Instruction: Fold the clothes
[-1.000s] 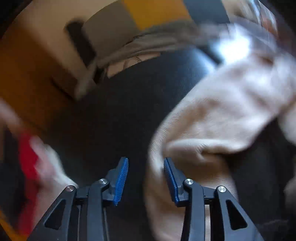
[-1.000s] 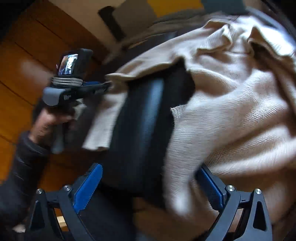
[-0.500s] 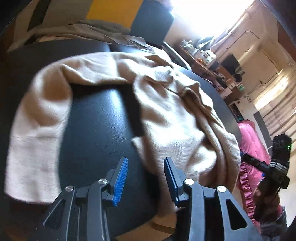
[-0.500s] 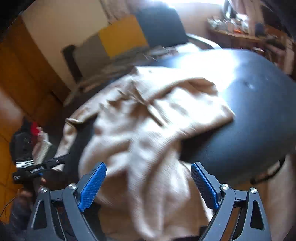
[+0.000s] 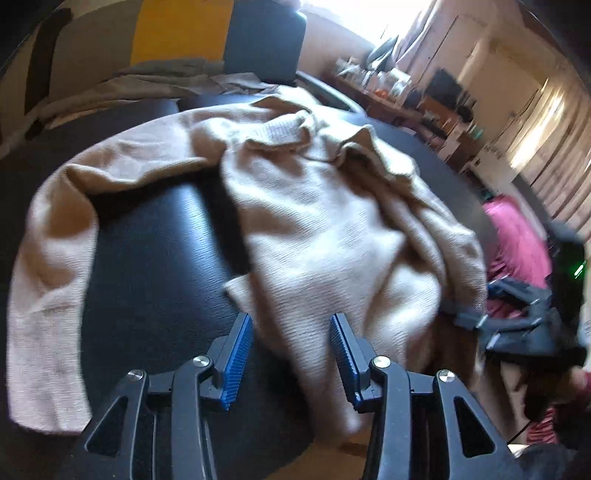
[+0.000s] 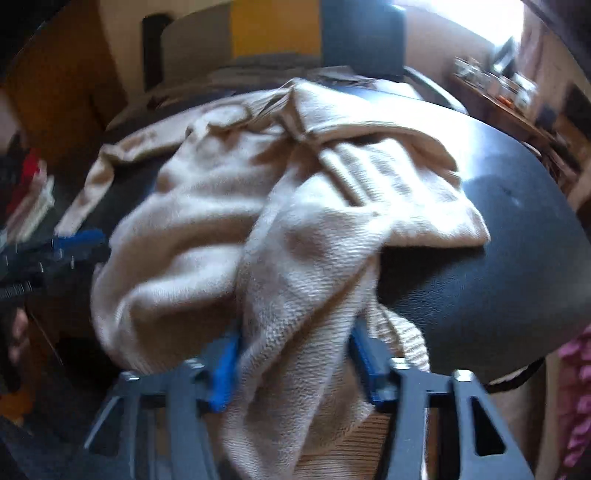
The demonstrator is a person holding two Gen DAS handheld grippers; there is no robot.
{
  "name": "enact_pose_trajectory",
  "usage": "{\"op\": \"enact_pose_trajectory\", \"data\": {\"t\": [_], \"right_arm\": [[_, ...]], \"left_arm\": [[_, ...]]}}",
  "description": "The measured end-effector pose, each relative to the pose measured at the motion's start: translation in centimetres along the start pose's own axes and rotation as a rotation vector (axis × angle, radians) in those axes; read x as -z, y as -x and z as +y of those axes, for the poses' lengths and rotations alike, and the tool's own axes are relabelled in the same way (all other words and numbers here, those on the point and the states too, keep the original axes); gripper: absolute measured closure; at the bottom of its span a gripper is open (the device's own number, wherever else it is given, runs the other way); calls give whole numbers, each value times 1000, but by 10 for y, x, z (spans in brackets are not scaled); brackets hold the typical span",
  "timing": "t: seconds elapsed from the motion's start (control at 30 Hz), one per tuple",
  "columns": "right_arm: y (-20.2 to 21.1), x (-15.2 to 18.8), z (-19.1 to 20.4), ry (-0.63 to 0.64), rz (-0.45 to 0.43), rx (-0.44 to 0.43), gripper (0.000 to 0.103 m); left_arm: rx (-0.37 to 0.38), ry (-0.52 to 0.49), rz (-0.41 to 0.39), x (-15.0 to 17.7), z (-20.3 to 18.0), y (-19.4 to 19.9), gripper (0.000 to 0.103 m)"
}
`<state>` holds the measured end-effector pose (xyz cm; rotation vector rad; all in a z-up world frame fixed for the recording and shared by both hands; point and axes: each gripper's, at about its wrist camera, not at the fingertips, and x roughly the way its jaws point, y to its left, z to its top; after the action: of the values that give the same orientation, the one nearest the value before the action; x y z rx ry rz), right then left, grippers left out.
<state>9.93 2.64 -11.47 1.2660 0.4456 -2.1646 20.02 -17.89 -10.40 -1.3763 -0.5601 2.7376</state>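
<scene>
A beige knit sweater (image 5: 325, 229) lies crumpled on a round black table (image 5: 147, 266), one sleeve (image 5: 48, 295) curving down the left side. My left gripper (image 5: 291, 347) is open at the near edge, with the sweater's lower hem lying loosely between its blue pads. In the right wrist view the sweater (image 6: 295, 229) hangs over the table's rim, and my right gripper (image 6: 295, 365) is closed on a thick bunch of its cloth. The right gripper (image 5: 517, 325) shows at the sweater's right edge, and the left gripper (image 6: 66, 243) shows at the far left.
A grey garment (image 5: 140, 85) lies at the back of the table before yellow and dark cushions (image 5: 177, 29). Pink fabric (image 5: 517, 240) sits to the right below the table. A cluttered shelf (image 5: 406, 92) stands behind. Wooden floor (image 6: 369, 435) shows under the rim.
The right gripper's fingers have narrowed from wide open onto a bunch of the sweater at the table edge. The left gripper has edged closer to the hem, its gap unchanged.
</scene>
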Motion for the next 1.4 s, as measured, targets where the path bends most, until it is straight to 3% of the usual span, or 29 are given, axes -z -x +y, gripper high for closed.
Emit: {"op": "enact_pose_trajectory", "data": {"t": [0.07, 0.17, 0.27, 0.3, 0.33, 0.37, 0.4, 0.5, 0.73, 0.83, 0.93, 1.03, 1.1, 1.13, 1.2, 1.33, 1.4], "right_arm": [[-6, 1, 7, 38, 21, 17, 12], [-12, 1, 11, 54, 39, 20, 3], [-12, 1, 4, 8, 32, -17, 2], [-10, 0, 1, -2, 27, -24, 4], [-6, -3, -4, -12, 16, -21, 9], [-2, -6, -9, -22, 5, -18, 35], [3, -9, -15, -32, -6, -15, 63], [15, -17, -30, -62, -39, -5, 74], [48, -40, -68, -134, -126, 11, 79], [88, -70, -99, -199, -240, -25, 79], [107, -94, -132, -268, -317, 2, 79], [120, -108, -158, -362, -362, -90, 82], [124, -117, -173, -412, -362, -169, 82], [116, -119, -177, -416, -301, -214, 82], [95, -112, -183, -424, -210, -81, 82], [42, -78, -196, -462, 4, 149, 79], [31, -63, -198, -471, 44, 221, 68]], "left_arm": [[25, -12, -3, -2, -5, -5, 59], [31, -4, 54, -1, -4, -20, 59], [57, 43, 65, 2, 2, -24, 61], [56, 33, 64, 3, 1, -23, 68], [50, 14, 64, 3, -2, -23, 74], [44, -5, 65, 4, -4, -22, 88], [39, -23, 65, 5, -7, -22, 91], [74, -43, 66, 1, -13, -20, 94], [363, 121, -63, -59, 10, 31, 95], [520, 232, -128, -86, 33, 55, 95], [649, 298, -166, -111, 46, 71, 96], [757, 320, -179, -125, 47, 83, 97], [731, 306, -143, -126, 44, 82, 97], [699, 316, -85, -121, 46, 70, 97], [635, 346, 47, -107, 53, 39, 97], [349, 361, 257, -56, 73, -12, 103], [274, 374, 314, -33, 85, -24, 103]]}}
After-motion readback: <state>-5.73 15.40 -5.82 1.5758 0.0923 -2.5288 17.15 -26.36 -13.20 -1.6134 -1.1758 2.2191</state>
